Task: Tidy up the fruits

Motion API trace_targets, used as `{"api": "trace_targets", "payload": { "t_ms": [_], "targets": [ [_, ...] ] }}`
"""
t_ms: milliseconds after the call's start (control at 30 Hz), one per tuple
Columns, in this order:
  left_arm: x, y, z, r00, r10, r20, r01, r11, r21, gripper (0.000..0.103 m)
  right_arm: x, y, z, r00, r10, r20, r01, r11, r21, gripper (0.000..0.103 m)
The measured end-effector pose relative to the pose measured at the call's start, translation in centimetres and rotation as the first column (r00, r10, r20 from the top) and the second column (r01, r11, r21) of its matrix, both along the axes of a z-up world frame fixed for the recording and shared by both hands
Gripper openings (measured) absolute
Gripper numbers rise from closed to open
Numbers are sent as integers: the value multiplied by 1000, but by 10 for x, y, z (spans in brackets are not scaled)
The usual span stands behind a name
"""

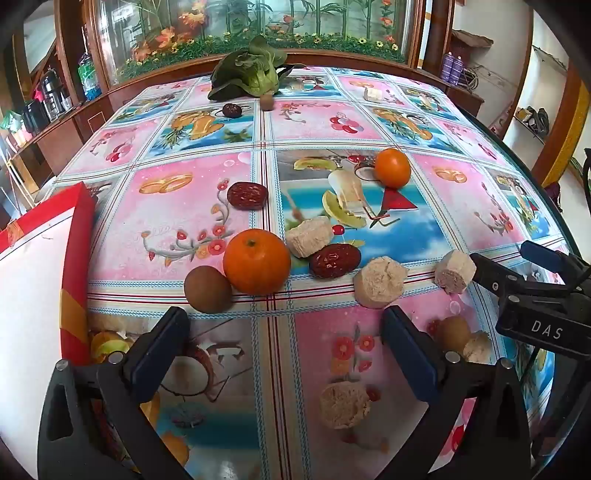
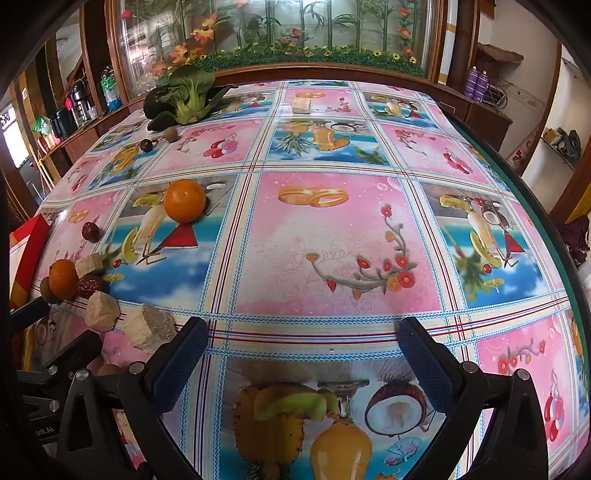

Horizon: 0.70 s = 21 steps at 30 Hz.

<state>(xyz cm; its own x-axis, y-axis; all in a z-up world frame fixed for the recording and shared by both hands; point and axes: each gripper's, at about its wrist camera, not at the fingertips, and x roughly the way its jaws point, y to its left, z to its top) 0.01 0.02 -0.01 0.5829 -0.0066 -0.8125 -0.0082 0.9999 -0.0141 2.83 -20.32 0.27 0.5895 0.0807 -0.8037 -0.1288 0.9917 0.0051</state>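
Loose fruit lies on a picture-printed tablecloth (image 1: 192,206). Just past my left gripper (image 1: 284,319) sit an orange (image 1: 256,261) and a round brown fruit (image 1: 208,289), touching each other. A red date (image 1: 334,260) lies to their right, a second date (image 1: 246,195) lies farther back, and a second orange (image 1: 392,168) sits beyond them. The left gripper is open and holds nothing. My right gripper (image 2: 301,332) is also open, over bare cloth, with the fruit cluster (image 2: 63,278) far to its left. One of its fingers (image 1: 495,275) reaches in from the right in the left wrist view.
Several beige crumbly chunks (image 1: 380,281) lie among the fruit. A red and white box (image 1: 37,295) stands at the left edge. A leafy green vegetable (image 1: 247,74), a small brown fruit (image 1: 266,101) and a dark date (image 1: 232,110) sit at the far side. A wooden cabinet with a glass front (image 2: 280,33) lies behind.
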Motion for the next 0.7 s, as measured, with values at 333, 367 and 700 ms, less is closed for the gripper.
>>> {"api": "trace_targets", "payload": {
  "t_ms": [333,367,700],
  "targets": [
    [0,0,0,1000,0,2,0,1000,5,103,0,0,0,1000,0,2,0,1000,-4,103],
    [0,0,0,1000,0,2,0,1000,5,103,0,0,0,1000,0,2,0,1000,-4,103],
    [0,0,0,1000,0,2,0,1000,6,103,0,3,-3,1000,-4,3,4,1000,-3,103]
  ]
}}
